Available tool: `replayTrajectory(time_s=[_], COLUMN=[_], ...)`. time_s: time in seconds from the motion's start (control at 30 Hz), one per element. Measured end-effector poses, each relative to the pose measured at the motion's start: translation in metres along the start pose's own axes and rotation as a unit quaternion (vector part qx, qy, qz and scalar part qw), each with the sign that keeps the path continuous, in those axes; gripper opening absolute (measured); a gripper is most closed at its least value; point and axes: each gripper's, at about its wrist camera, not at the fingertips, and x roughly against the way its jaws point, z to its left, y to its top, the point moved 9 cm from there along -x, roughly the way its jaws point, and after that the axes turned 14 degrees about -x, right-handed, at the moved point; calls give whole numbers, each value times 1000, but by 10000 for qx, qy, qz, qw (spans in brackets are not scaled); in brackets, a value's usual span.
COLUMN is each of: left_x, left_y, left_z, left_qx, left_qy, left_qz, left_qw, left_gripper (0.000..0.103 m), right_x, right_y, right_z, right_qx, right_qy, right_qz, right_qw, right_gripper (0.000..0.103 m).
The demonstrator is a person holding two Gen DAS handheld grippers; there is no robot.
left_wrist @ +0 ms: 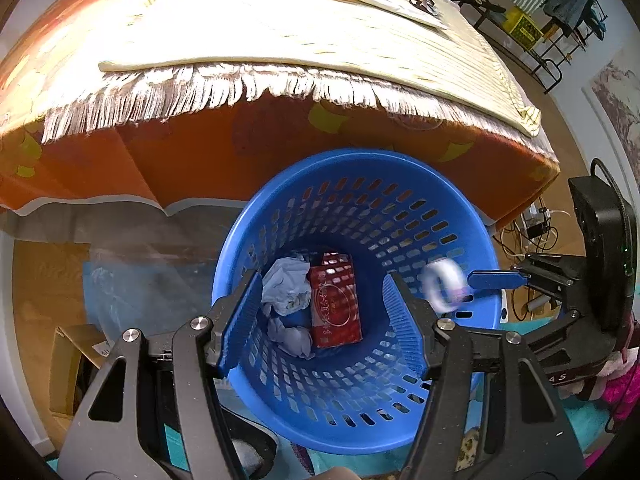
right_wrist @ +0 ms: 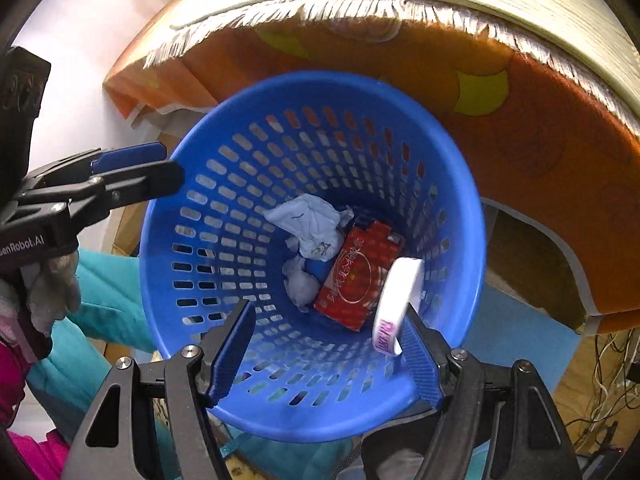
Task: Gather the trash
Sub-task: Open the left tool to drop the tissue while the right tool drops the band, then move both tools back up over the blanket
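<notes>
Both grippers over blue basket beside the orange-covered bed. Left gripper jaws apart, nothing between them. Right gripper jaws apart, white tape roll touching its right finger only, not pinched, over basket interior. Red box and crumpled tissues lie on the basket bottom
</notes>
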Motion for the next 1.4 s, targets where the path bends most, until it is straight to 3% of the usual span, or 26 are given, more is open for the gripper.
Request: replayTrajectory(time_s=[0.4,0.6,1.0,1.23,1.4], left_x=[3,13,50,50,47], left_y=[3,25,122,184,228], left_z=[0,4,16,31,46], left_qx=[12,6,-466,-643,-721], left_qy=[-59,-67,239,314,294], left_qz=[-12,-129,-633,-791,-879], left_qw=[10000,9999,9966,9943,9931], left_gripper=[65,65,65,65,65], right_x=[15,31,92,133,140], right_y=[10,22,87,144,193], right_z=[-5,-2,-18,-14,-6], right_qx=[-252,-296,-122,642,934], right_qy=[211,286,-8,-325,-178], right_qz=[-228,-498,-1541,-2488,-2544], right_qw=[9992,9979,9880,9659,9624], right_gripper=[74,75,86,88,88])
